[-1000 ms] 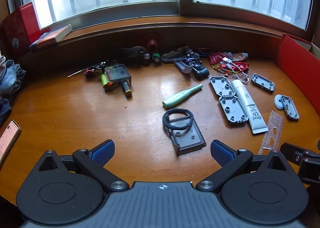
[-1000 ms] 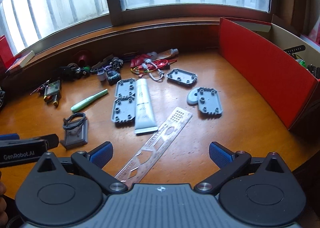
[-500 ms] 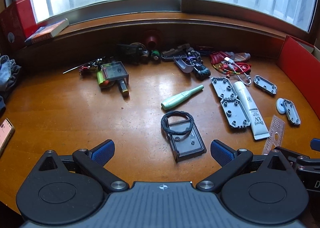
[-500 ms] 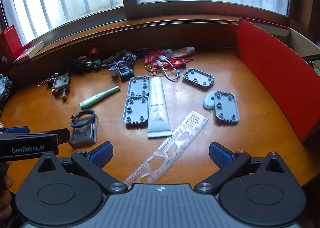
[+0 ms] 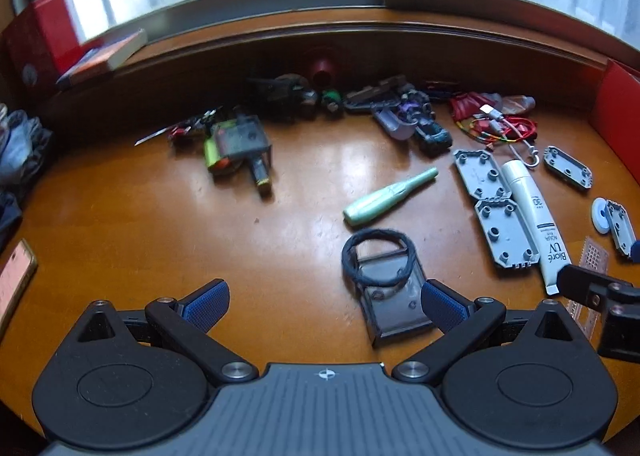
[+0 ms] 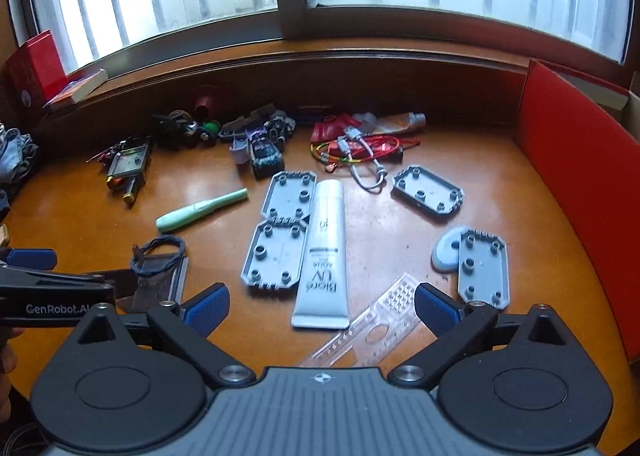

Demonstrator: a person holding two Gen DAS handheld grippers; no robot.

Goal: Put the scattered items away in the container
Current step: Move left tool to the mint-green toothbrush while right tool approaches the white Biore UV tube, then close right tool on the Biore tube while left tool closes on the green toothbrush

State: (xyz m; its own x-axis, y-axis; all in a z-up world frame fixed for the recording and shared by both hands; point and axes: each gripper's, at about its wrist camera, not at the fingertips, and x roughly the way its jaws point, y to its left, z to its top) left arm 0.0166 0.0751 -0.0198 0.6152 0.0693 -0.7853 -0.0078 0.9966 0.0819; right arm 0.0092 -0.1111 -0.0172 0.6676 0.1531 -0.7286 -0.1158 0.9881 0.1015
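Both grippers were held low and level — the left gripper (image 5: 325, 302) and the right gripper (image 6: 322, 303) were spread wide, with nothing gripped between the blue pads.

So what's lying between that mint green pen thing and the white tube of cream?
Two grey plastic plates, end to end and snug against the white tube. Bare wood separates them from the mint green pen. The right wrist view shows it best.

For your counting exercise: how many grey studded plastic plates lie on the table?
4: two end to end left of the white tube, at and; one behind-right; one near-right.
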